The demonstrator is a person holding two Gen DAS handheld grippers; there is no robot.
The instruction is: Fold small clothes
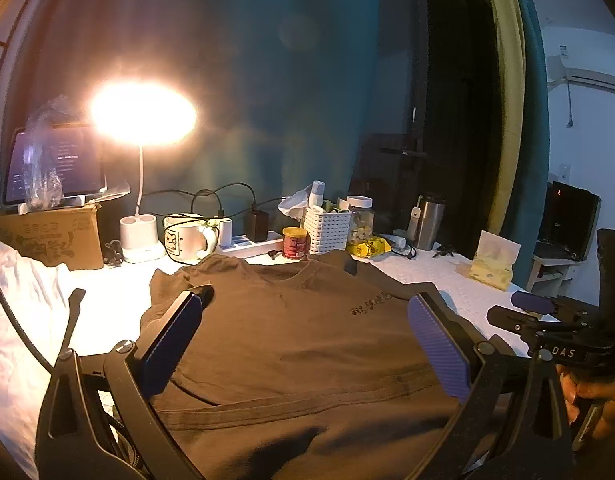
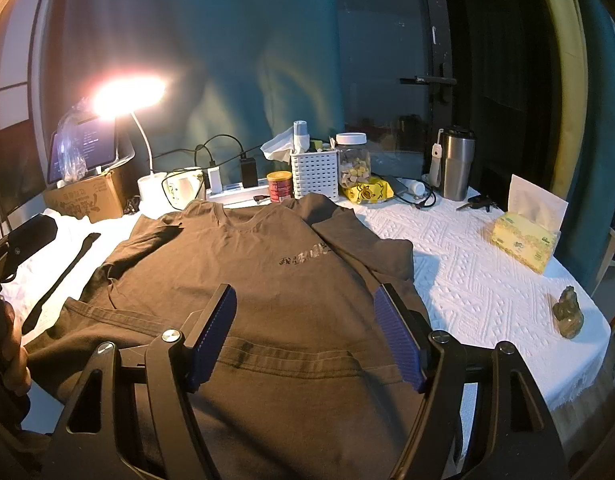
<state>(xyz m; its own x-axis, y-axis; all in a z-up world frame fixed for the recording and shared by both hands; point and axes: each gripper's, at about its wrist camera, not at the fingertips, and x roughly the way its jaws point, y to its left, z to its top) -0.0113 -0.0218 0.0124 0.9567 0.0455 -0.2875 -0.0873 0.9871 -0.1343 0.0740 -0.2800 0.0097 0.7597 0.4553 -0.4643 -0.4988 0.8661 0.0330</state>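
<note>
A brown cotton T-shirt (image 2: 267, 280) is spread flat on the white embossed tablecloth (image 2: 467, 280), beneath and ahead of both jaws. The left gripper (image 1: 307, 312) and right gripper (image 2: 303, 304) are held wide apart, ribbed blue pads (image 2: 213, 336) gripping nothing.

Open room to my right, clutter along the back

The white-covered surface (image 2: 459, 280) lies bare to the right of the brown T-shirt (image 2: 267, 280), with only the yellow tissue box (image 2: 525, 240) and a small figurine (image 2: 568, 312) near its right edge. Along the back, just beyond the shirt's collar, the red can (image 2: 279, 186), white basket (image 2: 314, 174), jar (image 2: 352, 162), power strip (image 2: 237, 192) and steel tumbler (image 2: 456, 164) stand in a row. At back left the lamp (image 2: 127, 94), mug (image 1: 185, 239) and cardboard box (image 2: 87, 196) crowd the corner. My other gripper (image 1: 533, 304) hovers off the shirt's right side.
</note>
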